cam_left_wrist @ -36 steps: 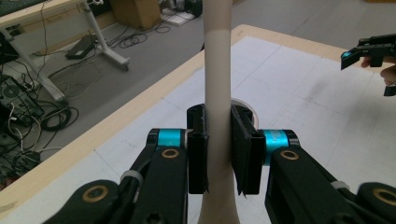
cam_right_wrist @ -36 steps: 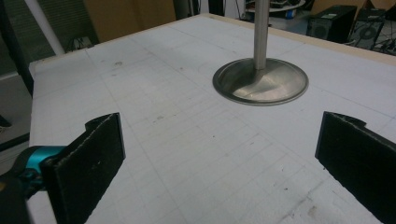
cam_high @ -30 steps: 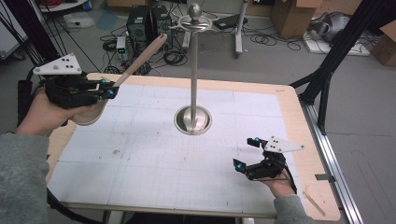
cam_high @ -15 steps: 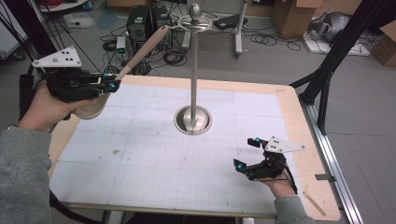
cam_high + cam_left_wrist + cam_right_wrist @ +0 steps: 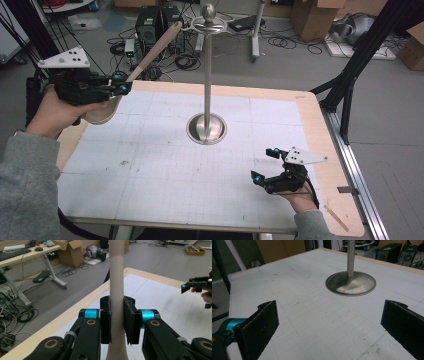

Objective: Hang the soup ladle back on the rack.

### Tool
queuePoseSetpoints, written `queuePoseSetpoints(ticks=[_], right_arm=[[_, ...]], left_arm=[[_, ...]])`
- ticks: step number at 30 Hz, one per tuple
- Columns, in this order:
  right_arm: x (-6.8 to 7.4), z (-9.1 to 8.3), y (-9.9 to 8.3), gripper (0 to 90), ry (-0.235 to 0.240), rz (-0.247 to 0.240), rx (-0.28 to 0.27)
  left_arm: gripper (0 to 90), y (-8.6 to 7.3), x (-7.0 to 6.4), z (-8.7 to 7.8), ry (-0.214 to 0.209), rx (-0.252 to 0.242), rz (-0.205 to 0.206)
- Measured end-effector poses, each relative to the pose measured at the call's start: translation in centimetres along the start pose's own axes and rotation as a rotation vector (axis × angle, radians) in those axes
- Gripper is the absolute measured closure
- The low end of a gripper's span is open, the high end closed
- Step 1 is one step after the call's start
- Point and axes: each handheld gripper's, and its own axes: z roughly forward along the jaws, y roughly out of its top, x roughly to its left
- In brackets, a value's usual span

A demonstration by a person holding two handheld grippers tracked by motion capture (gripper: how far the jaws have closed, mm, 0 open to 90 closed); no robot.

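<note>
Two black two-jaw grippers, the left gripper [image 5: 120,89] and right gripper [image 5: 265,166], have teal joints, brass-coloured pivot screws, grey three-cornered top plates, above grey sleeves [image 5: 27,185].

Metal stand [image 5: 206,125], cardboard boxes [image 5: 310,12], computers [image 5: 157,22].

I see the wooden spoon [image 5: 117,285] as pale, smooth, matt wood; my tongs' pads [image 5: 259,326] look black, rough rubber; the stand [image 5: 207,127] is polished, glossy metal; the tabletop [image 5: 150,170] wears matt, scuffed white paper, edged in light wood.
</note>
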Motion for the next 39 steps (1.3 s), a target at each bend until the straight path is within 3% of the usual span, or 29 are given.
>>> queuePoseSetpoints(ticks=[17, 24, 27, 39], right_arm=[[0.0, -0.3, 0.0, 0.1, -0.005, 0.003, -0.004], [0.0, -0.4, -0.1, 0.1, -0.005, 0.004, -0.003], [0.0, -0.4, -0.1, 0.1, -0.005, 0.005, -0.003], [-0.1, -0.5, -0.2, 0.1, -0.008, 0.006, -0.007]], left_arm=[[77.3, -0.4, 0.3, 1.1, -0.013, 0.004, -0.015], [77.3, -0.7, 0.2, 1.7, -0.030, 0.005, -0.031], [77.3, -0.9, 0.0, 2.0, -0.051, -0.006, -0.020], [77.3, -1.1, -0.2, 3.5, -0.037, 0.032, -0.025]])
